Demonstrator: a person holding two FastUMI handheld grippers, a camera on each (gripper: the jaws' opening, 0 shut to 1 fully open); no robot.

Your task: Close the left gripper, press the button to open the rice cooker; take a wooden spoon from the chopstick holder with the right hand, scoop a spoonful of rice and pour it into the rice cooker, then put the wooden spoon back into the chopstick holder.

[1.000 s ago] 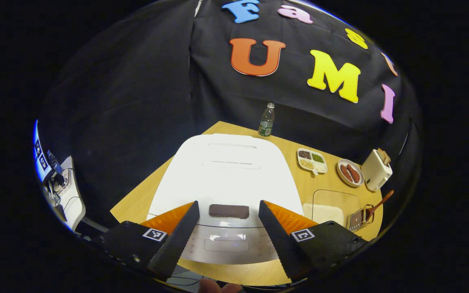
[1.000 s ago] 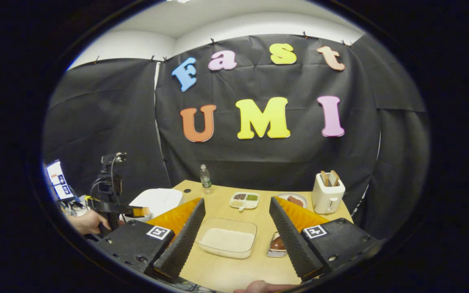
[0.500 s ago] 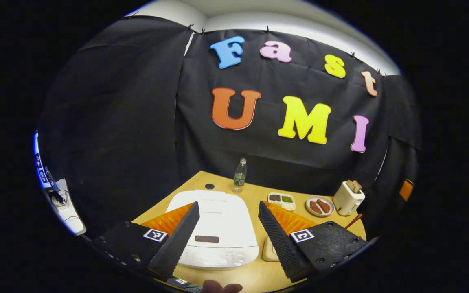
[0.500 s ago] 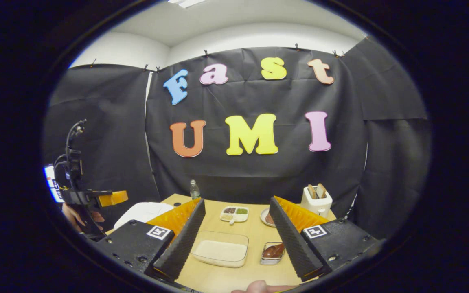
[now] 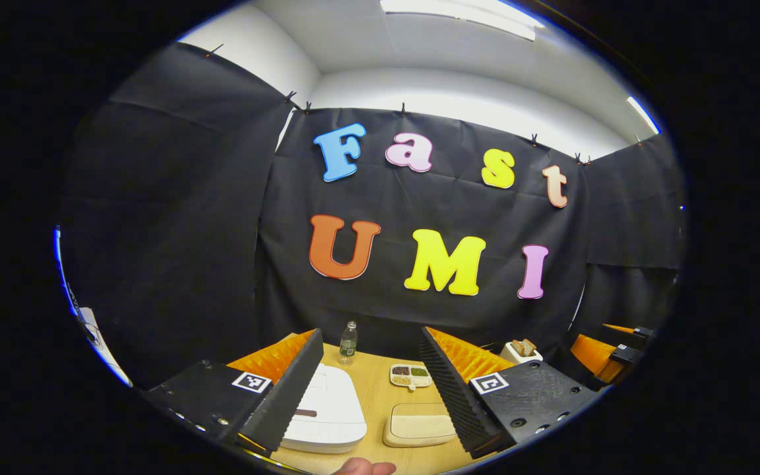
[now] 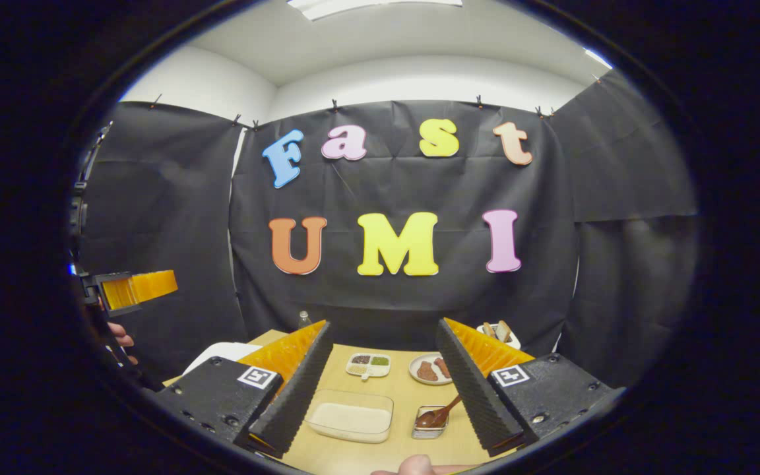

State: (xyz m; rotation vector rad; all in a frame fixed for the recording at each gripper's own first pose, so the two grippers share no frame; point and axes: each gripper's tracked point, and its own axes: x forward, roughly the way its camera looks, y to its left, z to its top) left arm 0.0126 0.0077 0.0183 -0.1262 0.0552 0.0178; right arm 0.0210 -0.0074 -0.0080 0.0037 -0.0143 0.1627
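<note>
The white rice cooker (image 5: 324, 412) sits with its lid down at the table's left, also seen low on the left as rice cooker (image 6: 221, 353). My left gripper (image 5: 370, 332) hangs open well above and behind it, holding nothing. A clear container of rice (image 6: 350, 419) lies in the middle, next to the metal chopstick holder (image 6: 427, 430), which has the wooden spoon (image 6: 443, 412) leaning in it. My right gripper (image 6: 384, 324) is open and empty, high above both. The left gripper (image 6: 136, 289) and the hand (image 6: 119, 333) holding it show at the far left.
At the back of the wooden table (image 6: 393, 455) stand a water bottle (image 5: 348, 343), a divided dish of grains (image 6: 367, 364), a plate of sausages (image 6: 429, 369) and a white toaster (image 6: 502, 332). The right gripper (image 5: 611, 349) shows at the right edge.
Both grippers have risen and drawn back from the table, tilting up toward the wall and ceiling. The left gripper has left its spot just over the rice cooker's front. Both stay open.
</note>
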